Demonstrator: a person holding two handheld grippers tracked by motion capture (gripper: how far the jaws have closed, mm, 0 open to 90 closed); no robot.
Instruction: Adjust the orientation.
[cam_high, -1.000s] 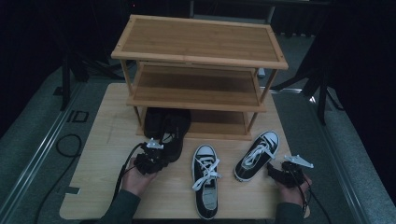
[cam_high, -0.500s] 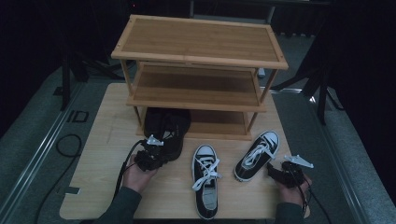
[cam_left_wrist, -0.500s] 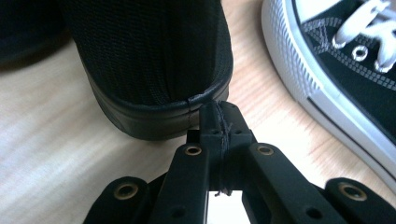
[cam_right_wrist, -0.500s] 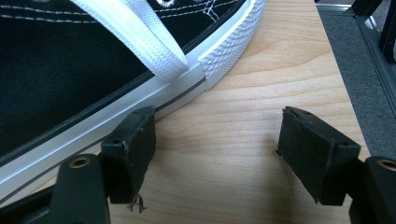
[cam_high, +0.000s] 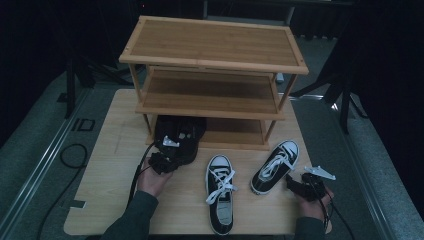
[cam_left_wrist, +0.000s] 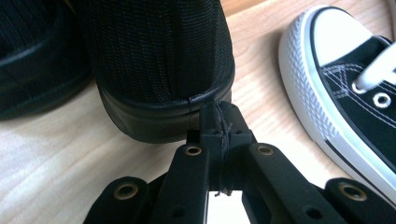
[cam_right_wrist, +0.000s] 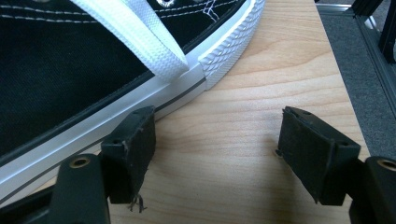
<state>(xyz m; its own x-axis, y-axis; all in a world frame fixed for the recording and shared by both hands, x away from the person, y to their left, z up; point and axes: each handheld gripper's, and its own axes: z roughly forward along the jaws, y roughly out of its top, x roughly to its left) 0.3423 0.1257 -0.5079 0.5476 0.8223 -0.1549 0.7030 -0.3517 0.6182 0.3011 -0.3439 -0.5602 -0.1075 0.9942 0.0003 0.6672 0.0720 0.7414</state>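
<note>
A pair of black shoes (cam_high: 177, 136) sits on the table in front of the rack's bottom shelf. My left gripper (cam_high: 162, 161) is at their near side, jaws shut. In the left gripper view its closed tips (cam_left_wrist: 219, 116) rest against the heel sole of a black shoe (cam_left_wrist: 159, 56), with nothing between them. Two black-and-white sneakers lie on the table: one (cam_high: 220, 192) mid-front, the other (cam_high: 275, 166) angled to its right. My right gripper (cam_high: 296, 186) stands open beside that right sneaker (cam_right_wrist: 70, 70), its left pad near the white sole, not touching.
A three-tier wooden shoe rack (cam_high: 215, 75) stands at the back of the wooden table (cam_high: 115, 165). A white lace (cam_right_wrist: 135, 37) hangs over the sneaker's side. The centre sneaker's toe (cam_left_wrist: 355, 84) lies right of my left gripper. Dark floor surrounds the table.
My left hand has moved a little away from the person, up to the black shoes. The right hand and both sneakers have stayed where they were.
</note>
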